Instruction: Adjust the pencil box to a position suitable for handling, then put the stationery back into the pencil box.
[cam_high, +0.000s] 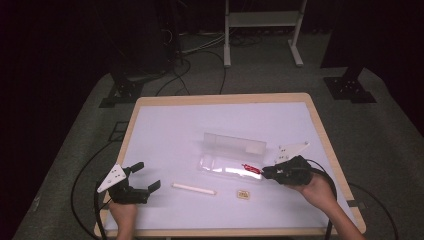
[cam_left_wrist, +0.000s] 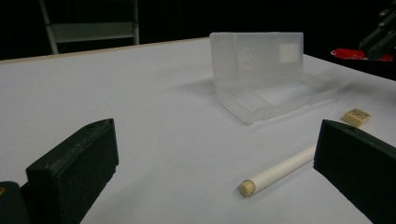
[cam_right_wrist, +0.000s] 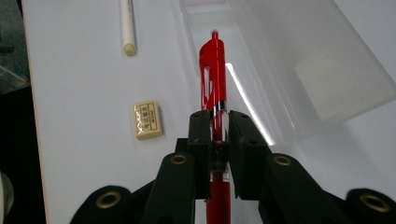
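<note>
Two grippers are working at the near edge of the desk (cam_high: 165, 107). The left gripper (cam_high: 145, 176) is hovering low at the near left with its jaws spread wide and nothing between them; in the left gripper view the white pen (cam_left_wrist: 279, 170) is lying on the desk just ahead of those jaws, cap end toward the camera. The right gripper (cam_high: 266, 172) is pinching a red pen (cam_right_wrist: 213, 70) — its jaws are closed tight on the barrel, the clip end pointing away from the hand and out over the open clear pencil case (cam_right_wrist: 299, 60).

A little farther in, a small cream eraser (cam_high: 243, 194) is sitting flat on the desk, apart from the white pen (cam_high: 194, 188) on one side and the right hand on the other. Beyond those, the case (cam_high: 232, 152) is lying with its lid standing up at the back and its tray toward the person; nothing else seems to be inside it, though the clear plastic makes that hard to judge. Farther still, a white frame (cam_high: 262, 20) is standing on the grey floor.

The work in hand looks like loading the red pen into the tray. The grip sits toward the rear of the barrel, so the pen could pivot and drop tip-first. The case is light and loose — a pen end or jaw catching the tray wall could shove it across the desk or knock the lid shut. Releasing at an angle could leave the pen straddling the rim.
</note>
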